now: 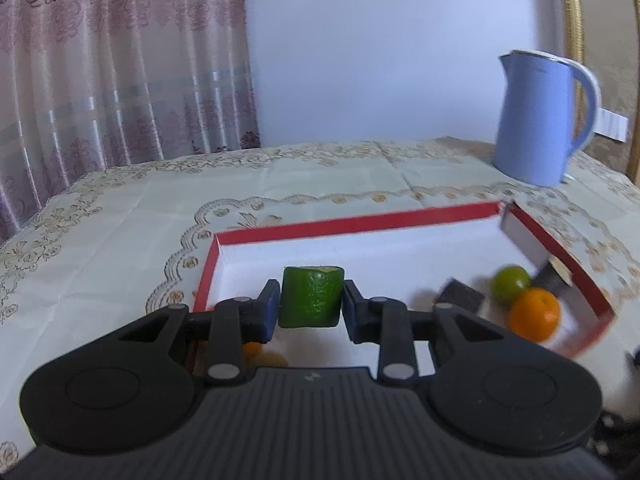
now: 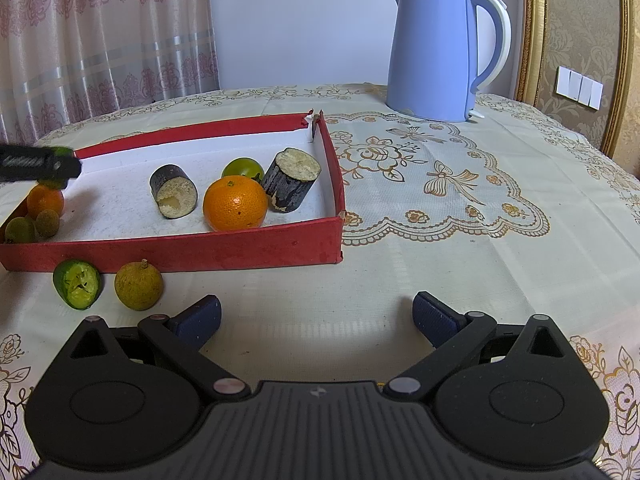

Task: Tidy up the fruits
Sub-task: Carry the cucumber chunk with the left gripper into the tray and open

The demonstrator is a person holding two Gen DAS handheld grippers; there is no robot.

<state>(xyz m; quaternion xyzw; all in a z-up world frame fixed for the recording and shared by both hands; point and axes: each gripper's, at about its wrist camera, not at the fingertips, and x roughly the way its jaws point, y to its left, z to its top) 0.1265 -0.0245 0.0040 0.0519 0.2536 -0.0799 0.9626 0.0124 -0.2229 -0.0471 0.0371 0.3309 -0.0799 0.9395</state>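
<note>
1. The left gripper (image 1: pixel 311 307) squeezes a green fruit piece (image 1: pixel 312 297) between its two blue pads. It holds the piece up over the red tray (image 1: pixel 352 222), most likely so it can go in with the other fruit.
2. The right gripper (image 2: pixel 316 320) is spread wide with nothing in it. It waits above the tablecloth (image 2: pixel 440 280), at 6 o'clock from the tray.
3. In the right wrist view, an orange (image 2: pixel 235 203) sits in the tray. A green round fruit (image 2: pixel 242 169) is just behind it, at 12 o'clock.
4. Two dark cane chunks (image 2: pixel 174 191) lie on either side of the orange, at 9 and 3 o'clock. They are grouped at the tray's right end.
5. A cut green fruit (image 2: pixel 77 284) and a brown longan (image 2: pixel 139 285) lie outside the tray, just beside its near wall. I think they still need to go in.
6. A blue kettle (image 2: pixel 440 48) stands at 1 o'clock, well apart from the tray.
</note>
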